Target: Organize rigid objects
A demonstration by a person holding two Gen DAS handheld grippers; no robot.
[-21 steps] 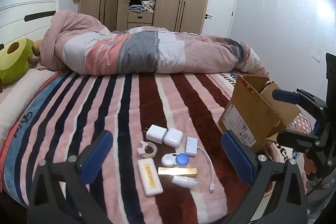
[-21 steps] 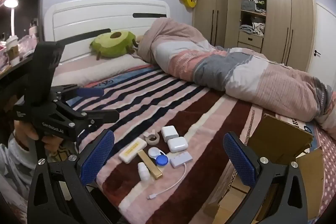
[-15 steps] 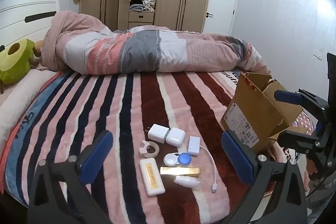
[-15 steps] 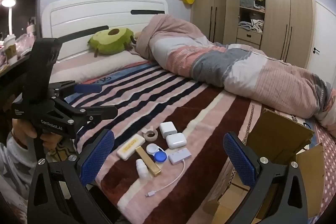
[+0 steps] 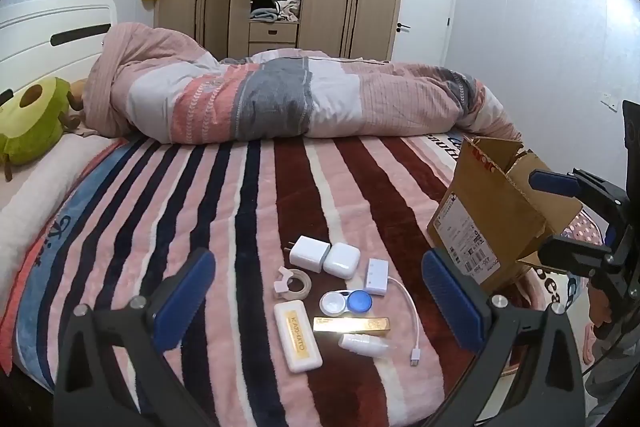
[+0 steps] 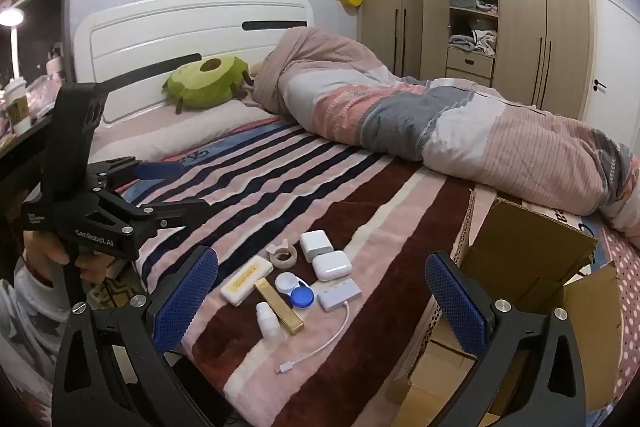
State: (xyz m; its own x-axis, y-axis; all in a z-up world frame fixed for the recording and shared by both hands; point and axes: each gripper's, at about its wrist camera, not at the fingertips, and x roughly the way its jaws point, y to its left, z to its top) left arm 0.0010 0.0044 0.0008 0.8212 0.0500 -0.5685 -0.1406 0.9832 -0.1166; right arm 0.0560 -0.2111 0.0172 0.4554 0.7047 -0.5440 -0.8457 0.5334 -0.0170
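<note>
Small items lie grouped on the striped blanket: a white charger [image 5: 309,253], an earbud case [image 5: 341,260], a tape ring [image 5: 294,283], a contact lens case [image 5: 346,302], a white adapter with cable [image 5: 377,271], a gold bar [image 5: 351,325], a small bottle [image 5: 364,345] and a white power bank [image 5: 297,335]. The group also shows in the right wrist view, with the earbud case [image 6: 331,265] near its middle. My left gripper [image 5: 318,301] is open above the group. My right gripper [image 6: 320,293] is open above it too. An open cardboard box [image 5: 494,215] stands to the right.
A rolled quilt [image 5: 280,99] lies across the far side of the bed. A green avocado plush [image 6: 208,81] rests by the headboard. The box [image 6: 532,267] sits close under my right gripper's right finger. A wardrobe and door stand behind the bed.
Both views have shifted slightly, so the group of items sits a little nearer the middle between the fingers. Both grippers stay open. No item has moved.
</note>
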